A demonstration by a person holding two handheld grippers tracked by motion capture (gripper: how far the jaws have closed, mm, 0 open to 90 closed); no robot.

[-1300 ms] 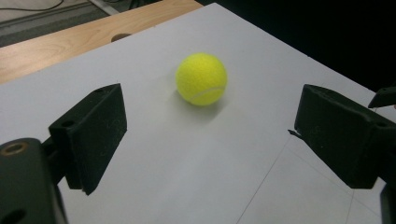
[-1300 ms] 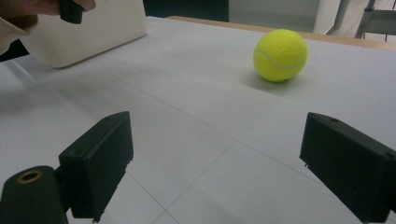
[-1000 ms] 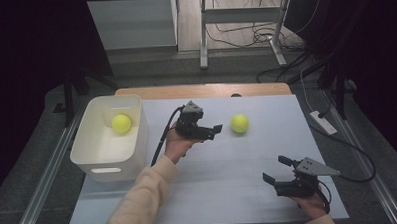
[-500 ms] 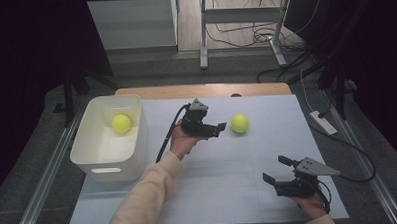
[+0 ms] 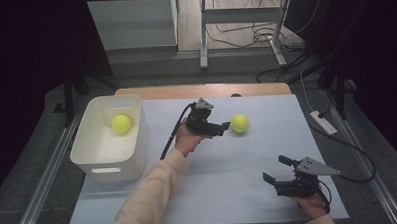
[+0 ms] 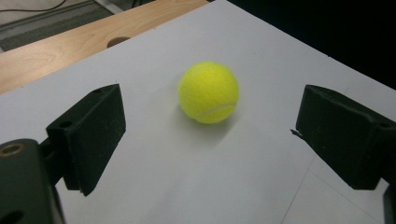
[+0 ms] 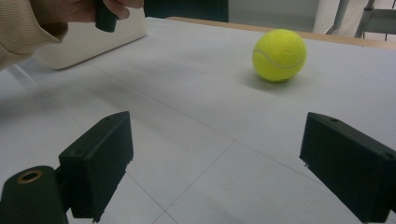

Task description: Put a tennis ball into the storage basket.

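A yellow tennis ball (image 5: 239, 123) lies on the white table sheet (image 5: 229, 191), right of centre toward the back. My left gripper (image 5: 224, 126) is held just left of it, jaws open and pointing at the ball. In the left gripper view the ball (image 6: 208, 92) rests on the sheet a little beyond the open left gripper (image 6: 210, 133), touching neither jaw. A second tennis ball (image 5: 121, 123) sits inside the white bin (image 5: 137, 139) at the left. Near the front right, my right gripper (image 5: 274, 169) stands open with nothing in it; the right gripper (image 7: 217, 154) faces the far ball (image 7: 279, 55).
The bin's side (image 7: 93, 42) and the left hand (image 7: 84, 9) with its sleeve appear at the top left of the right gripper view. A wooden table edge (image 5: 201, 90) runs along the back. A cable (image 5: 170, 140) trails from the left gripper. A power strip (image 5: 323, 122) lies off the table's right side.
The left hand has carried its gripper a short way right, closer to the loose ball. Its jaws stay open. The right gripper has not moved.
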